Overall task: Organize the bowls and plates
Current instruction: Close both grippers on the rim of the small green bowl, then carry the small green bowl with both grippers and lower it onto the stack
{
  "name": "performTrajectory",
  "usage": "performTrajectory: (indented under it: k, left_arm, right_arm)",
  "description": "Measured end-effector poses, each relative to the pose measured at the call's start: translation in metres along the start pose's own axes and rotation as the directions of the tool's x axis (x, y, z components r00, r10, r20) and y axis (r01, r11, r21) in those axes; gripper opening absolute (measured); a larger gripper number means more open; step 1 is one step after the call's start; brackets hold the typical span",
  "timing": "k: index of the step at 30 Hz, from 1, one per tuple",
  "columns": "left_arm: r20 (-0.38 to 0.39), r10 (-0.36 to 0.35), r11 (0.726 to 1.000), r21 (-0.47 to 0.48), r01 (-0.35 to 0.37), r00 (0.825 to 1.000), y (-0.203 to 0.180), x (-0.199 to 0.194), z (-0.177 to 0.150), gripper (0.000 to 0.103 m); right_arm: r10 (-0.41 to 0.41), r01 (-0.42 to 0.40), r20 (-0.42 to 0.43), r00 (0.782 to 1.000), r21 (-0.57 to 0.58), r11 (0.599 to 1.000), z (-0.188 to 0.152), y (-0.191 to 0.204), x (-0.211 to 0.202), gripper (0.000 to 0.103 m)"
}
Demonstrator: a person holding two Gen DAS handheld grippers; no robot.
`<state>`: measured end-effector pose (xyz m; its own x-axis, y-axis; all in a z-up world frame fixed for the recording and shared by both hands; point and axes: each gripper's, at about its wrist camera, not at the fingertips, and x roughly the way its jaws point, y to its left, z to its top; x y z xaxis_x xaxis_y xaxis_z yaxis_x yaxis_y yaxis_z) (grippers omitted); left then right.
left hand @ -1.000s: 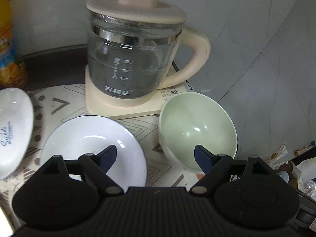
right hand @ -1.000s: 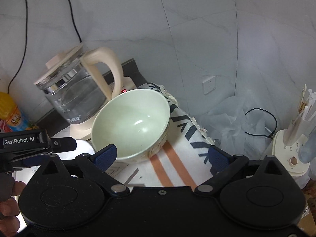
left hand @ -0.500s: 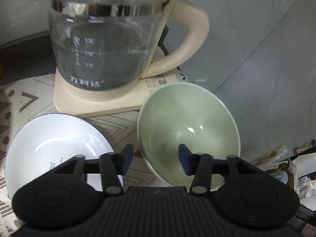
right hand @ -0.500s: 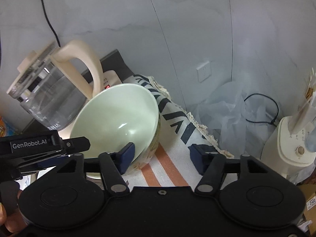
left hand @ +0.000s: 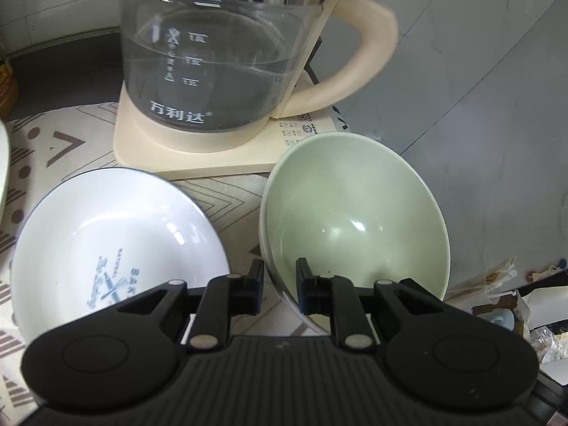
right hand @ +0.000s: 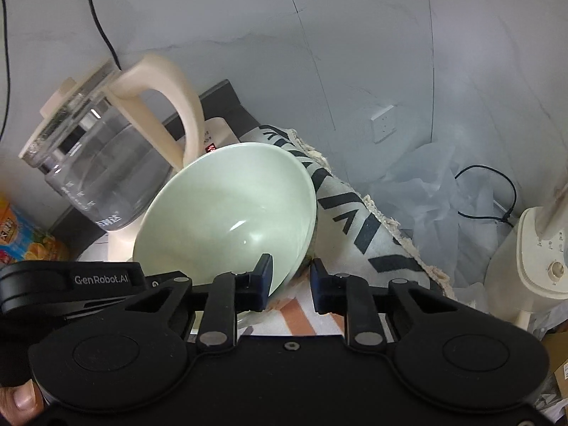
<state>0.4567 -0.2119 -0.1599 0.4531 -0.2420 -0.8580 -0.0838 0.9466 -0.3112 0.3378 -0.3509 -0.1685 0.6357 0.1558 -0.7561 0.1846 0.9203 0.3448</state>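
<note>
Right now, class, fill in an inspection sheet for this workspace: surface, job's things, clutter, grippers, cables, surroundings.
Surface: patterned cloth over a dark counter.
Job's things: green bowl tilted; white bowl beside it, apart.
Clutter: glass kettle on its base; orange bottle.
Grippers: left hand-held gripper closing over the green bowl's rim; right hand-held gripper closing over its opposite rim.
Cables: black cable on the wall; another on the plastic sheet.
Surroundings: marble wall, socket, fan base.
</note>
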Motion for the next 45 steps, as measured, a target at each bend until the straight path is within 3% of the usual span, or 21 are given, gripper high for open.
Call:
performTrajectory:
  k: [27, 45]
  left_arm:
    - [0.171, 0.013, 0.999, -0.032, -0.008, 0.985, 0.007, -0.117, -0.06, 0.017]
    - [0.234, 0.061, 0.995, -0.085, -0.042, 0.97, 0.034, -0.175, -0.096, 0.017]
  right_arm:
    - [0.109, -0.098, 0.116, 0.987, -0.101, 0.99, -0.036, 0.026, -0.099, 0.022]
    - [0.206, -0.181, 0.134, 0.969, -0.177, 0.967, -0.064, 0.057, -0.139, 0.022]
